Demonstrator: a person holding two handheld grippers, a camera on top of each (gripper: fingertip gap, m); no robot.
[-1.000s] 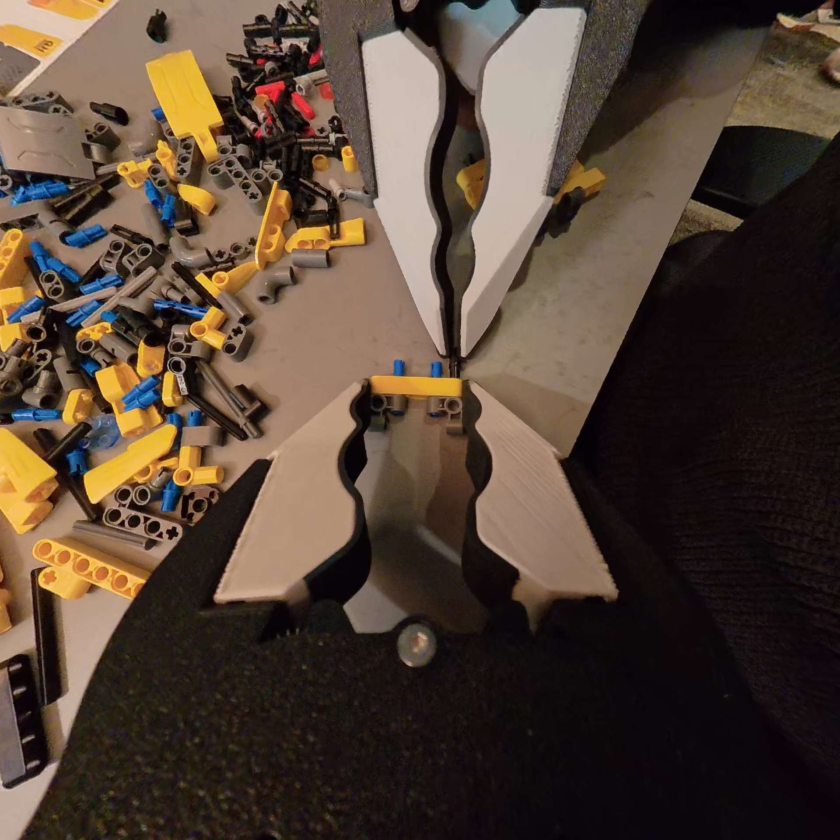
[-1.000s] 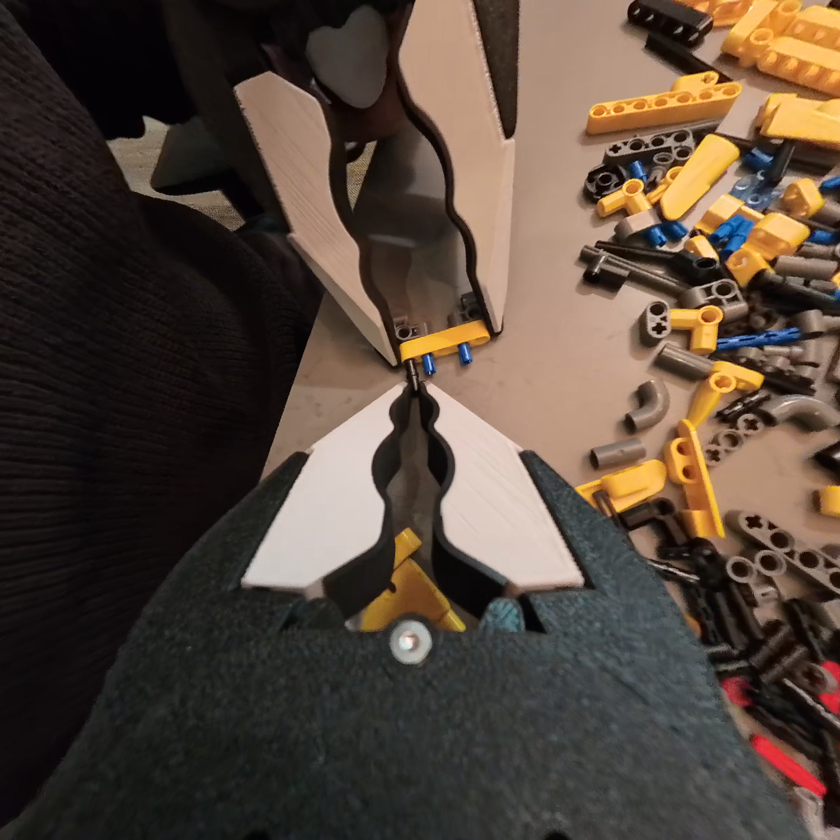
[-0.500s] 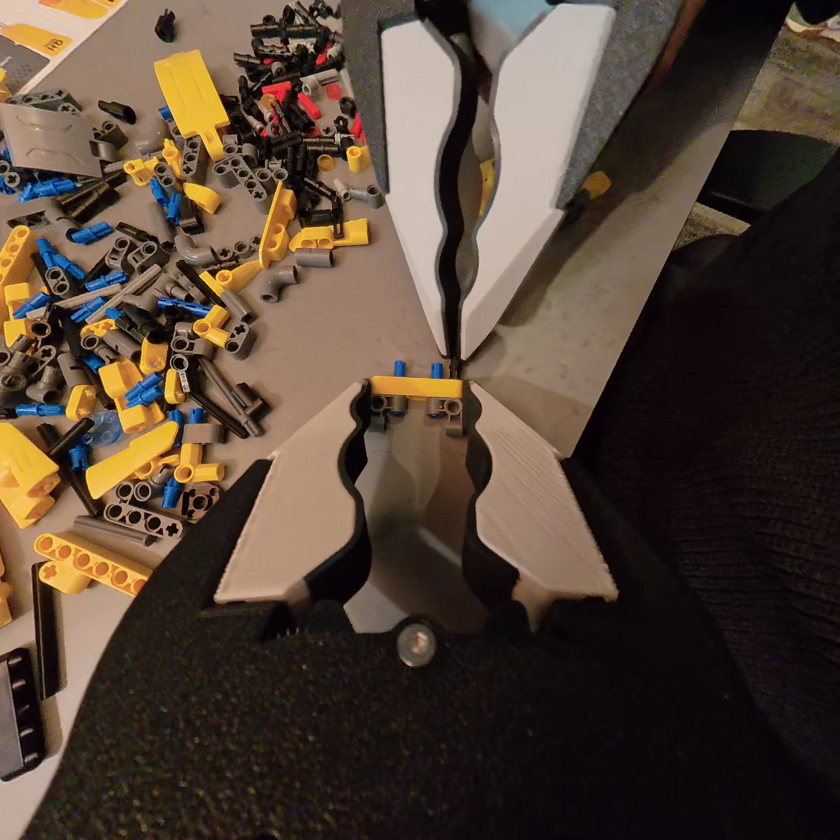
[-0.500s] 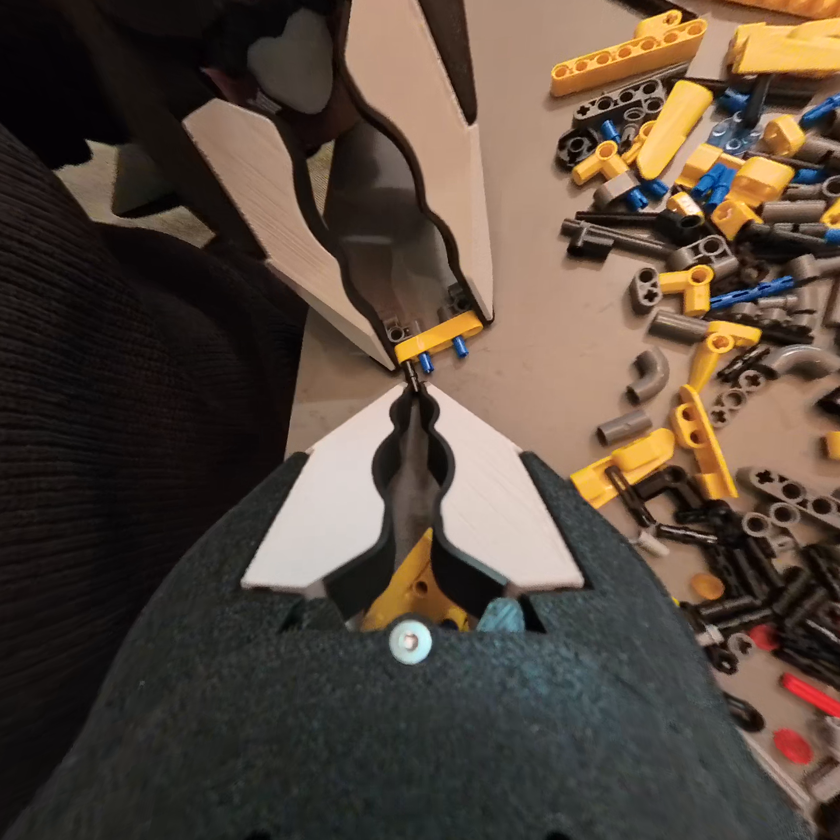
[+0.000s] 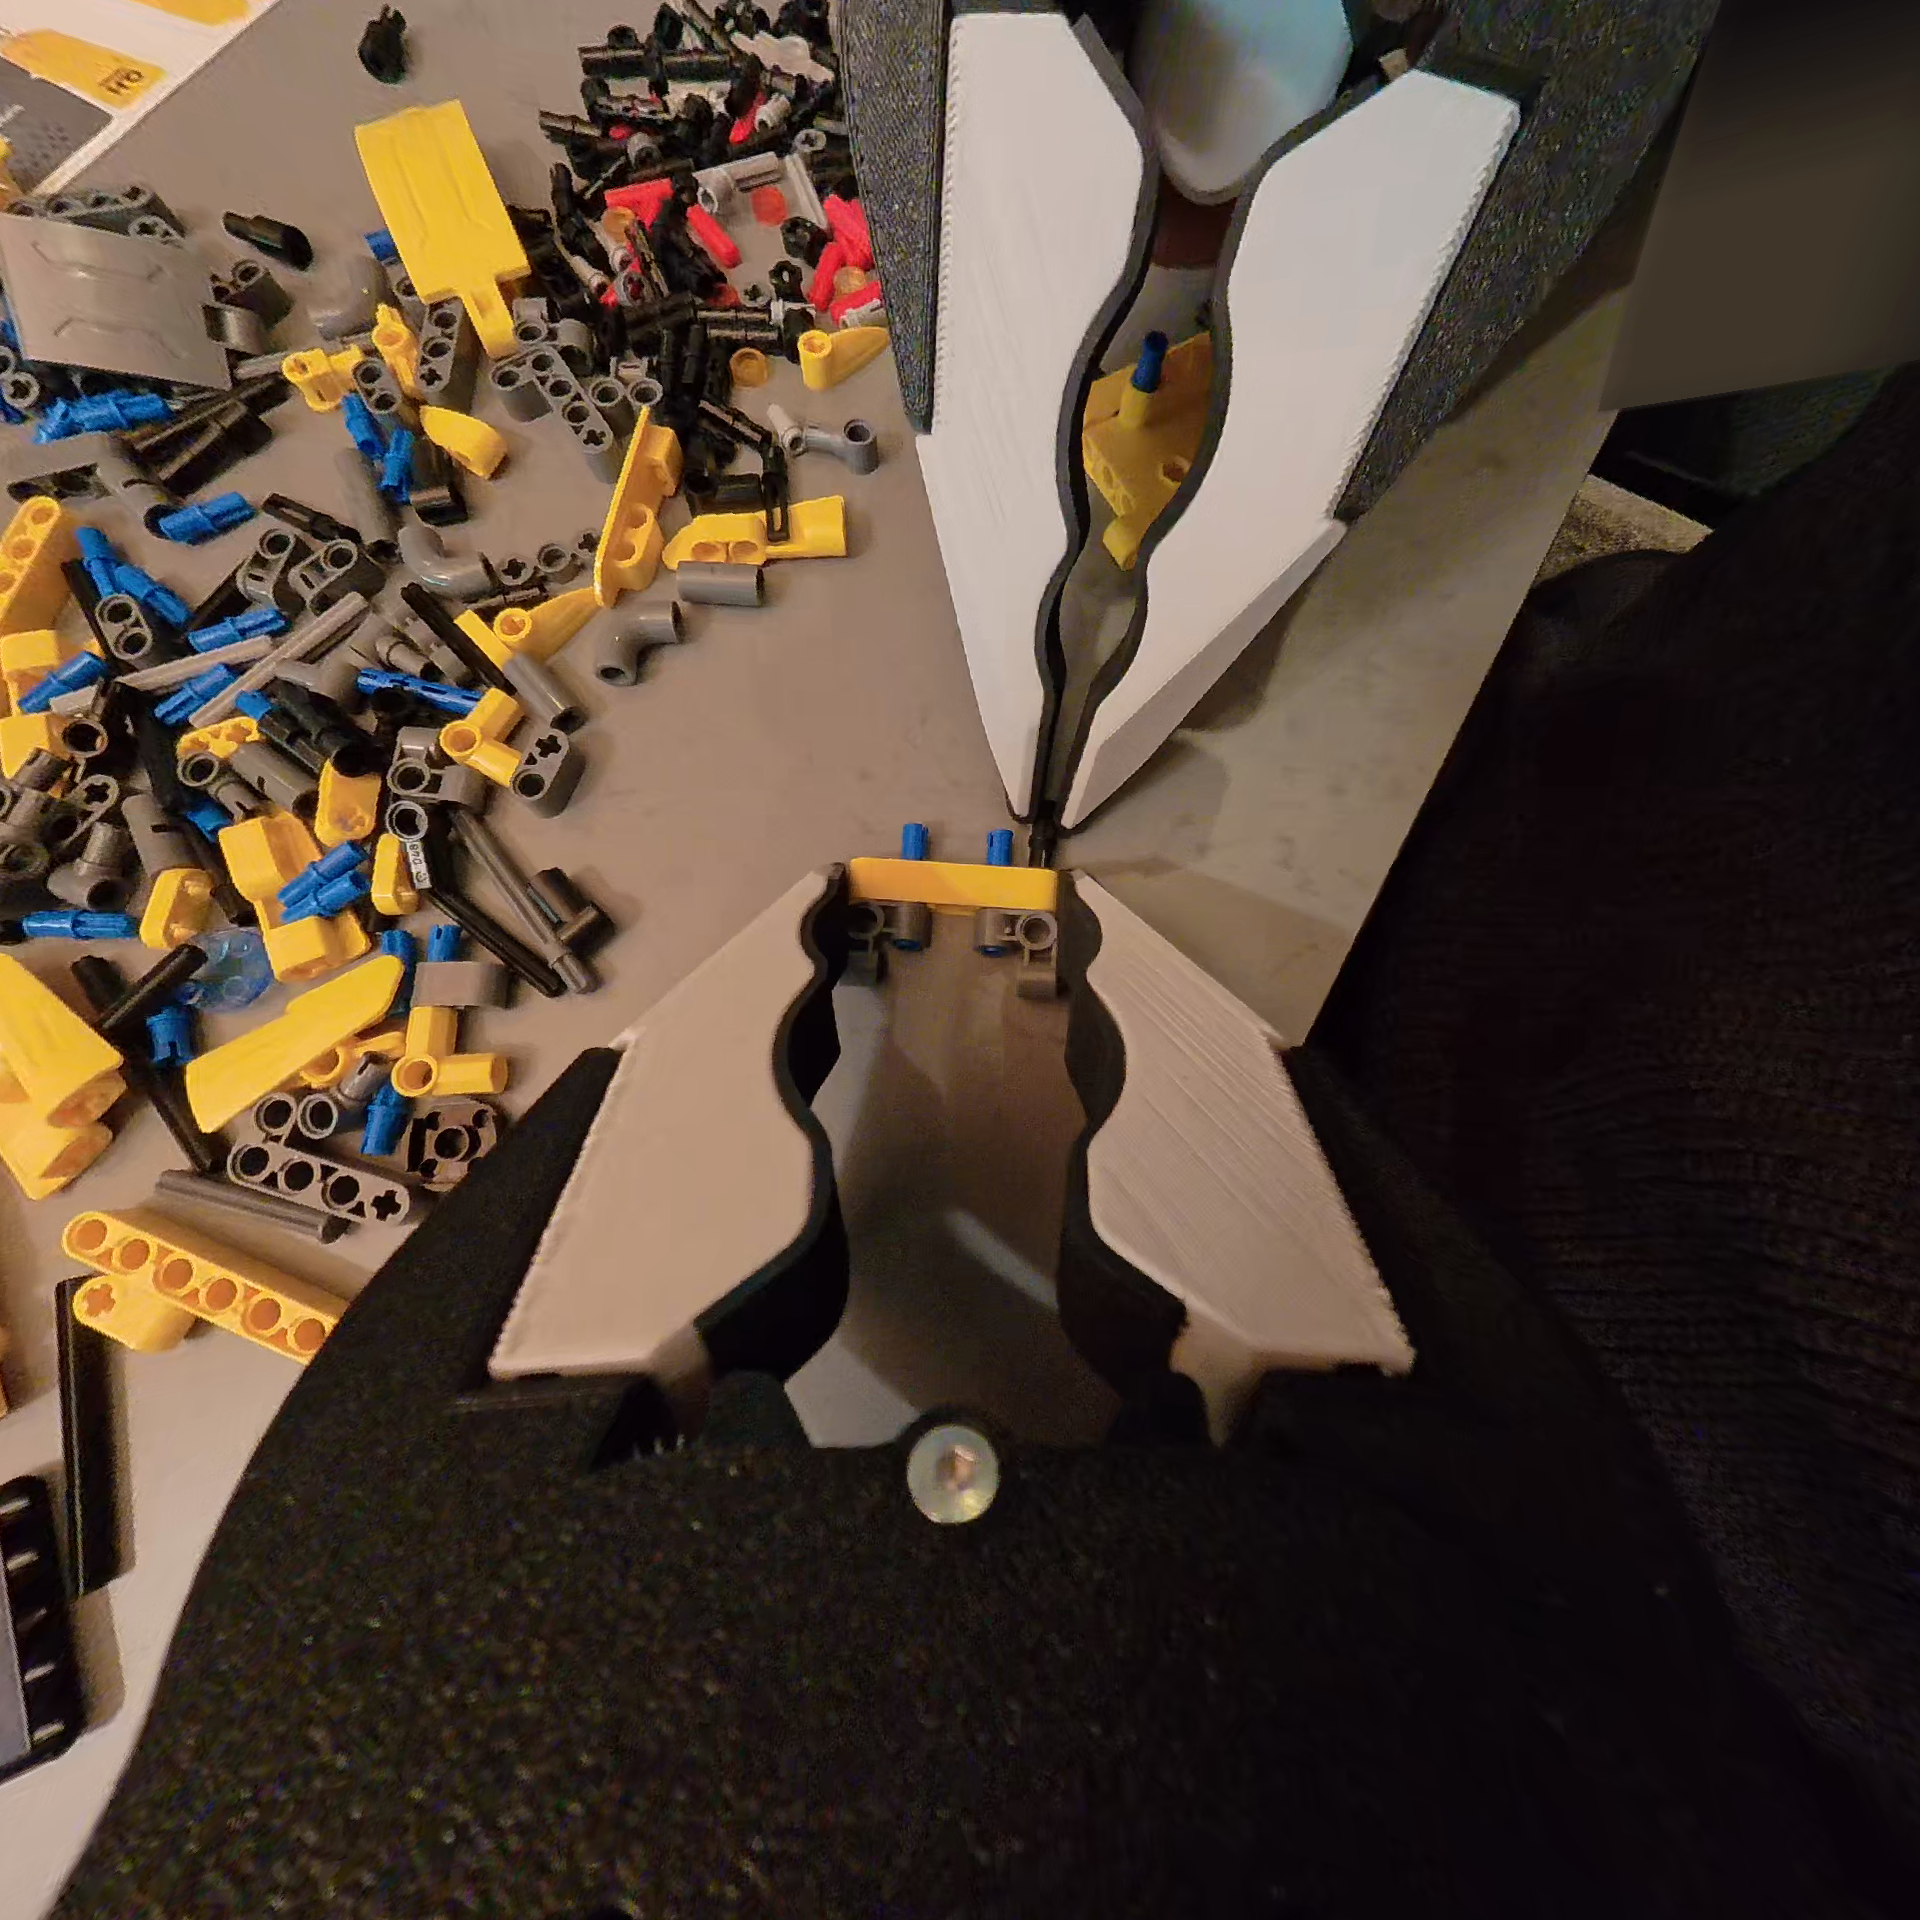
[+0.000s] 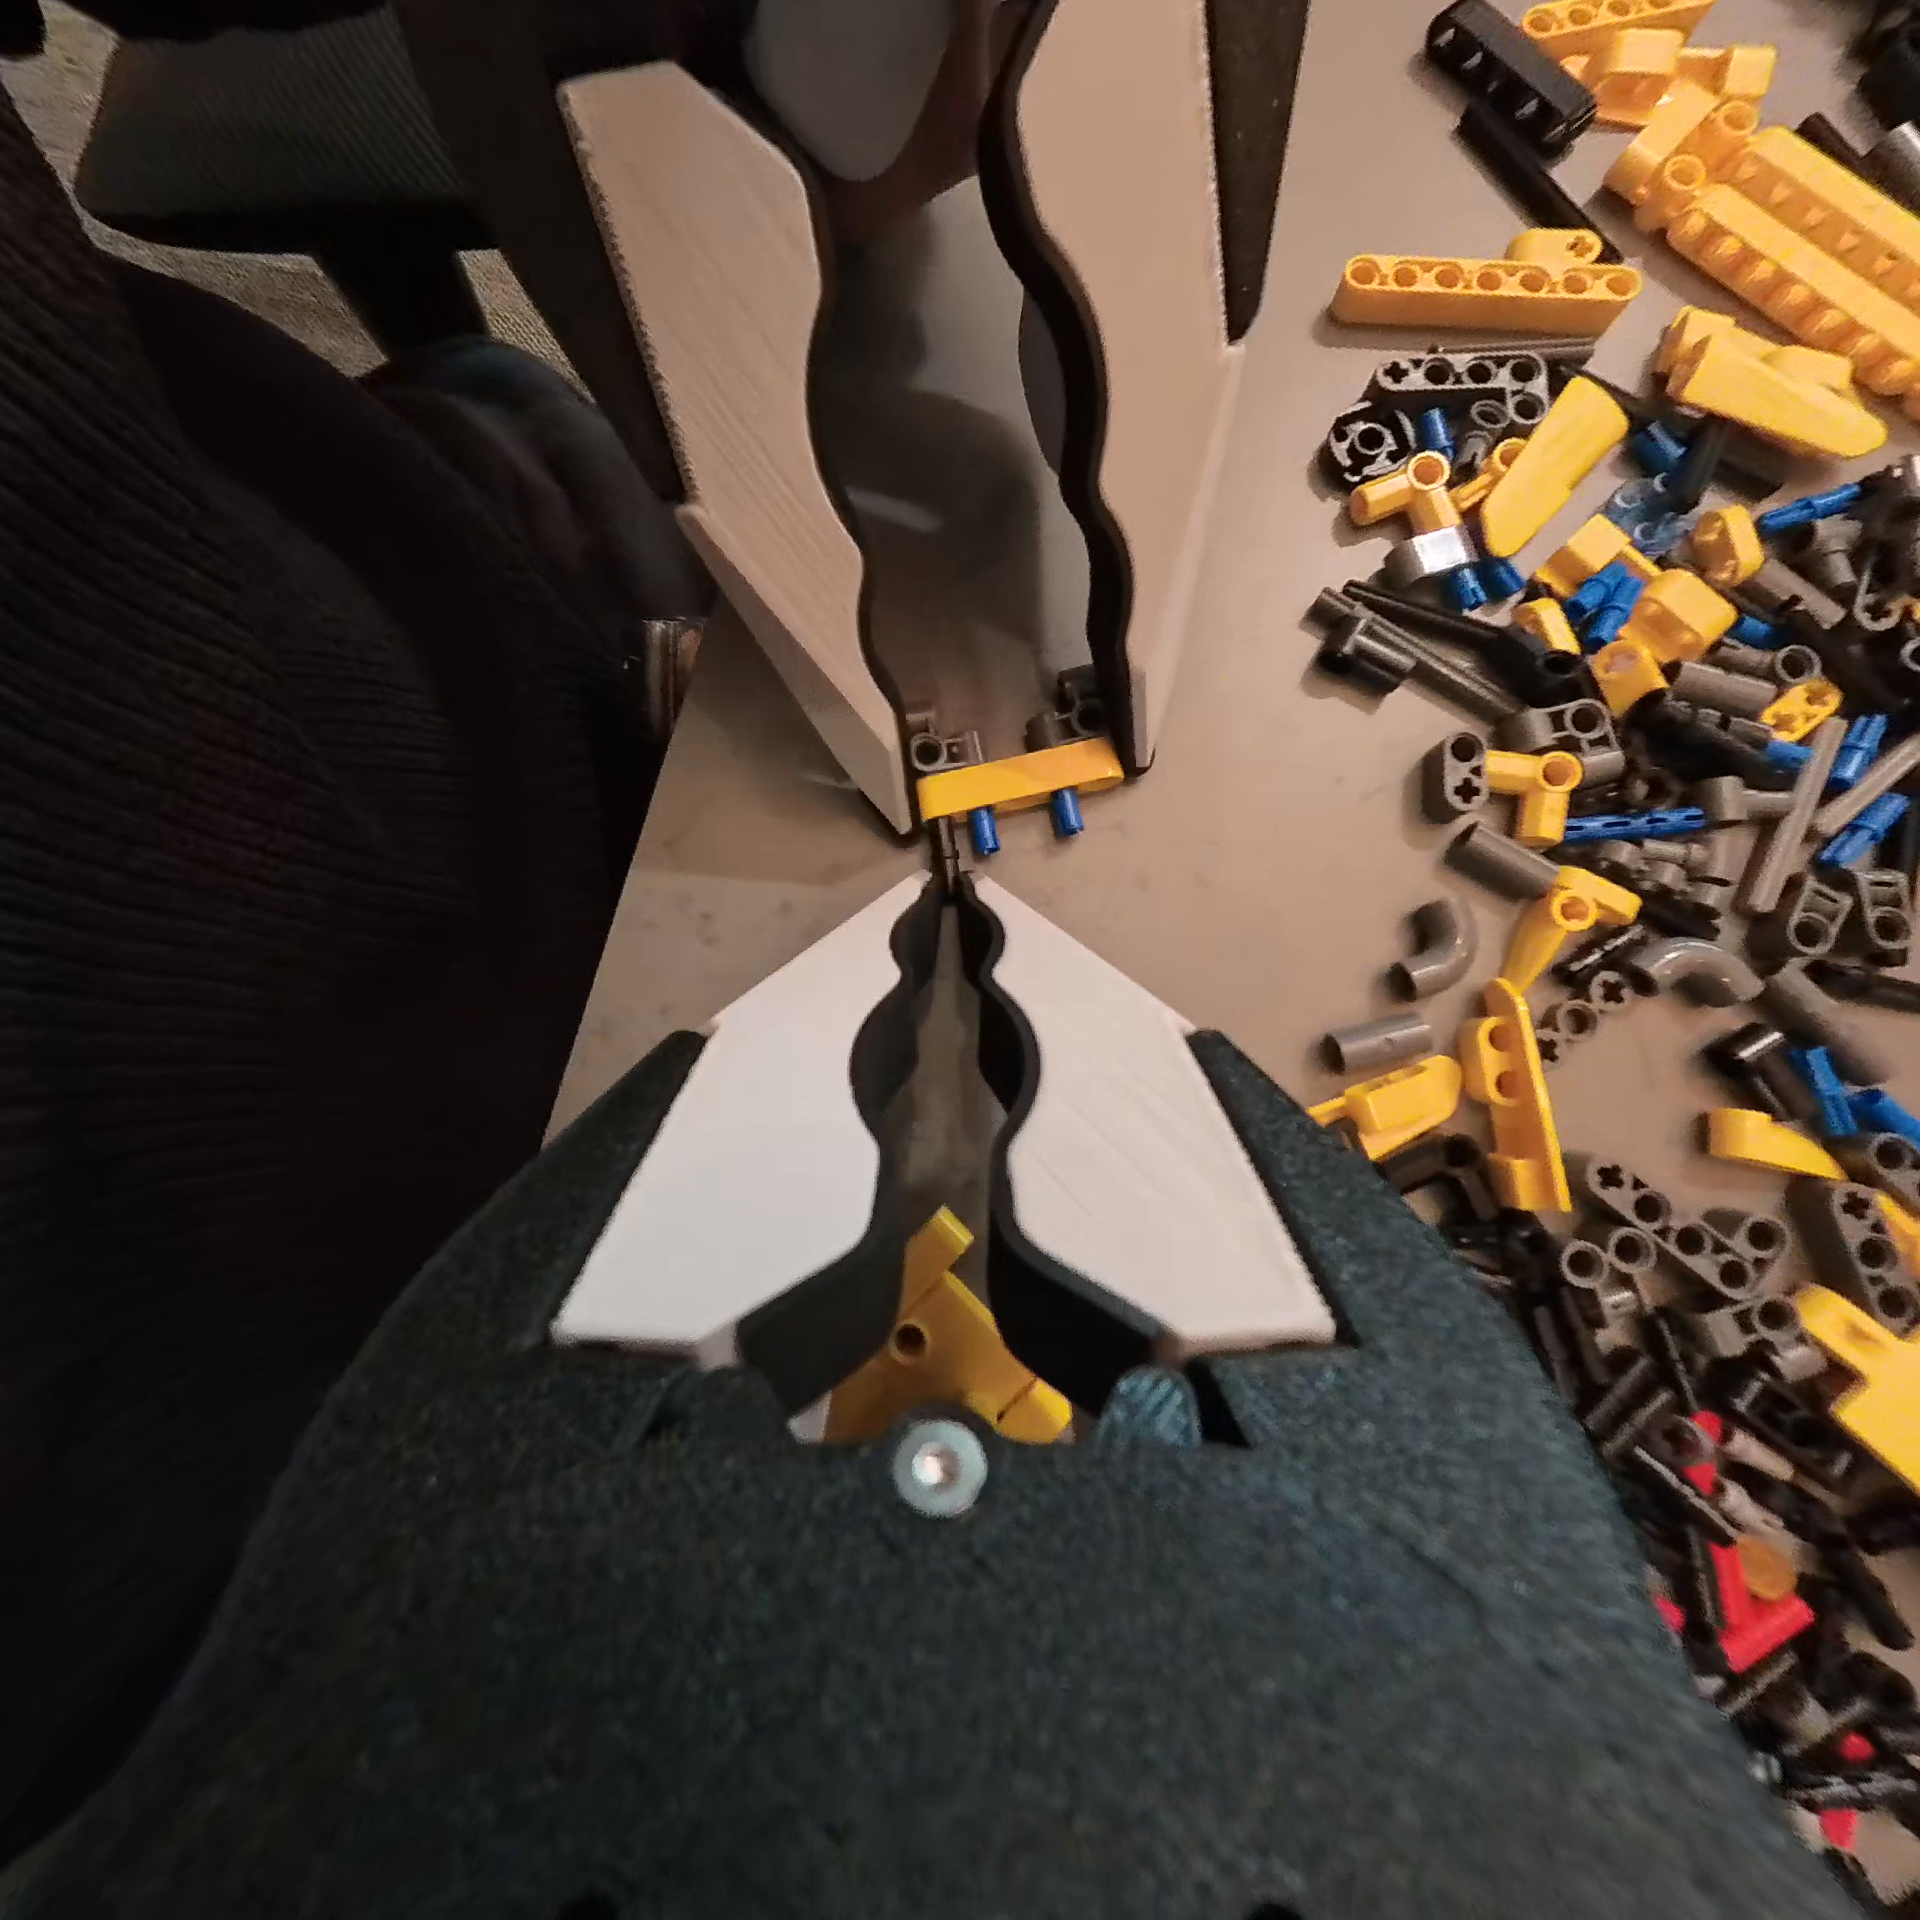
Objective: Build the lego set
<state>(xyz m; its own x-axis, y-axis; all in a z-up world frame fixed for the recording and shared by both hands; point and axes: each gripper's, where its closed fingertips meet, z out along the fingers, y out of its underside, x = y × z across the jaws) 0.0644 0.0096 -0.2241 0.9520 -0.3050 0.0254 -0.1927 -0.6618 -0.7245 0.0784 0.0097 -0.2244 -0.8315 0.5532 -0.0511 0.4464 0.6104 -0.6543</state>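
My left gripper (image 5: 954,906) is shut on a short yellow beam (image 5: 954,883) that carries two blue pins (image 5: 914,837) on its far side and two grey connectors (image 5: 1013,928) on its near side. My right gripper (image 5: 1044,821) faces it tip to tip and is shut on a thin black pin (image 5: 1042,844), whose end meets the beam's right end. In the right wrist view, my right gripper (image 6: 948,883) holds the black pin (image 6: 948,844) against the left end of the yellow beam (image 6: 1018,779), which sits in the left gripper (image 6: 1023,769). Both are just above the grey table (image 5: 810,727).
A wide pile of loose yellow, grey, black, blue and red building parts (image 5: 312,675) covers the table left of the grippers, and it also shows in the right wrist view (image 6: 1662,831). A yellow part (image 6: 935,1340) lies under the right gripper. A person's dark knitted sleeve (image 5: 1662,1039) is by the table edge.
The two grippers stay tip to tip with the pin at the beam's end. The right gripper has tilted and shifted slightly over the table, so the parts pile sits differently behind it.
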